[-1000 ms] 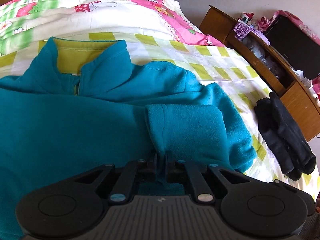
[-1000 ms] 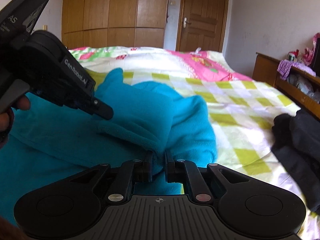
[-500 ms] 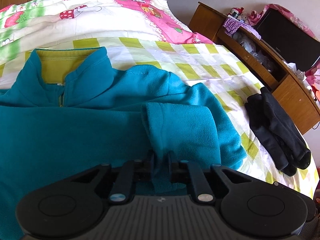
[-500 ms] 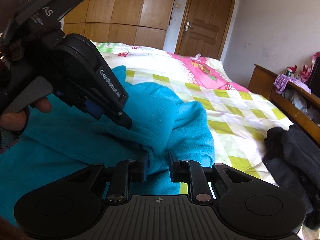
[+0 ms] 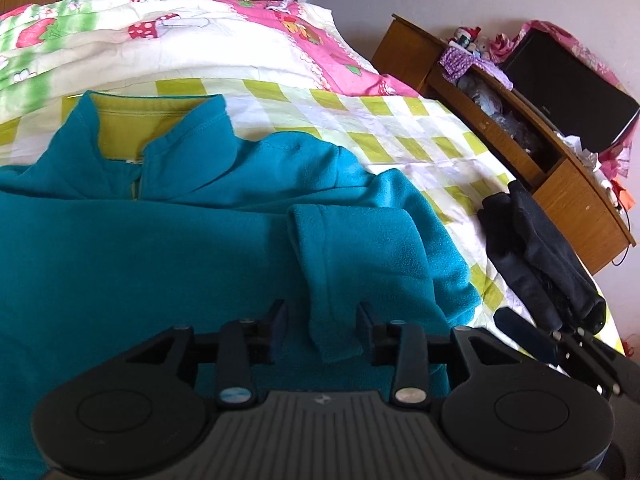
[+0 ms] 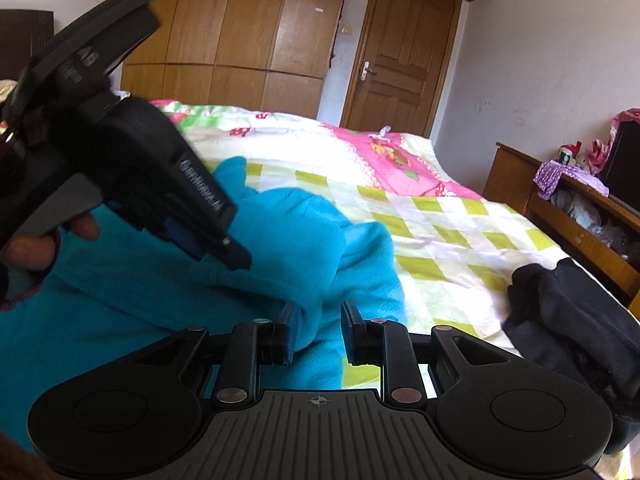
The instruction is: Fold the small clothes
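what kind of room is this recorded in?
Most likely a home bedroom. A bed with a yellow-checked sheet and a pink cartoon quilt fills the view, a wooden wardrobe lines the far wall beside a wooden door, and a cluttered wooden cabinet stands alongside the bed.

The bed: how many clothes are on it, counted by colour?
Teal: 1, the fleece top
Black: 1 pile of dark clothes; separate pieces cannot be told apart
Total: 2
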`<state>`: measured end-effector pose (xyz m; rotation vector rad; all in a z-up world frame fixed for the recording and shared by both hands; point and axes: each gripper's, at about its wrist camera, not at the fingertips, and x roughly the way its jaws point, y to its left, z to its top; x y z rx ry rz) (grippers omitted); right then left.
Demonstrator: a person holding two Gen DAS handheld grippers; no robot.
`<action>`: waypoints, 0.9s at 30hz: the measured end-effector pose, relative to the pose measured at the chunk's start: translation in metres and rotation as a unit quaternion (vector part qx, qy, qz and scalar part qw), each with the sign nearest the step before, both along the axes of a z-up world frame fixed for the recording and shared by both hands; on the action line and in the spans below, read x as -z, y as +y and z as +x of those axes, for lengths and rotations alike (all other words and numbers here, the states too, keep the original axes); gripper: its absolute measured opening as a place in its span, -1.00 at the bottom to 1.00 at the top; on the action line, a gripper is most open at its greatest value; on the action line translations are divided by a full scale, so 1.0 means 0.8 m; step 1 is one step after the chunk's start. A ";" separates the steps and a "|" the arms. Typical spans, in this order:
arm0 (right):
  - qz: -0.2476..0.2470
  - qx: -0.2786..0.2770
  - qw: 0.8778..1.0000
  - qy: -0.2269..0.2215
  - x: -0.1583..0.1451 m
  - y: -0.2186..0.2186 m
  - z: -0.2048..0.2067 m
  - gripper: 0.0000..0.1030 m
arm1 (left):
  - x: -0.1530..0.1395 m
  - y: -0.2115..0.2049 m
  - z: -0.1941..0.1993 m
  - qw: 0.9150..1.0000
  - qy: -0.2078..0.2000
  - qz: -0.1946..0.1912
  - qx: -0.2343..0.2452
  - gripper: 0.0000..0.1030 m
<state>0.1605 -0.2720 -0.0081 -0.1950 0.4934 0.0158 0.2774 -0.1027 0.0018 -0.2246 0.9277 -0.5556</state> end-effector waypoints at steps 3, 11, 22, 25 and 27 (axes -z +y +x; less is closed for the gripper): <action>0.066 -0.017 0.998 0.015 -0.017 -0.024 0.022 -0.53 | 0.000 0.021 -0.015 1.000 -0.011 -0.026 -0.013 0.00; 0.049 -0.228 0.969 0.083 -0.036 -0.007 0.160 -0.24 | 0.005 0.004 -0.055 0.996 -0.075 0.013 0.035 0.03; 0.068 -0.258 0.949 0.168 -0.021 -0.022 0.202 -0.91 | 0.017 -0.019 -0.051 0.996 -0.089 0.000 0.029 0.12; 0.137 -0.209 0.960 0.125 -0.043 -0.051 0.202 -0.91 | 0.011 -0.032 -0.055 0.994 -0.103 -0.010 0.024 0.16; 0.172 -0.180 0.964 0.097 -0.057 -0.070 0.201 -0.92 | 0.005 -0.046 -0.064 0.992 -0.126 -0.003 0.027 0.20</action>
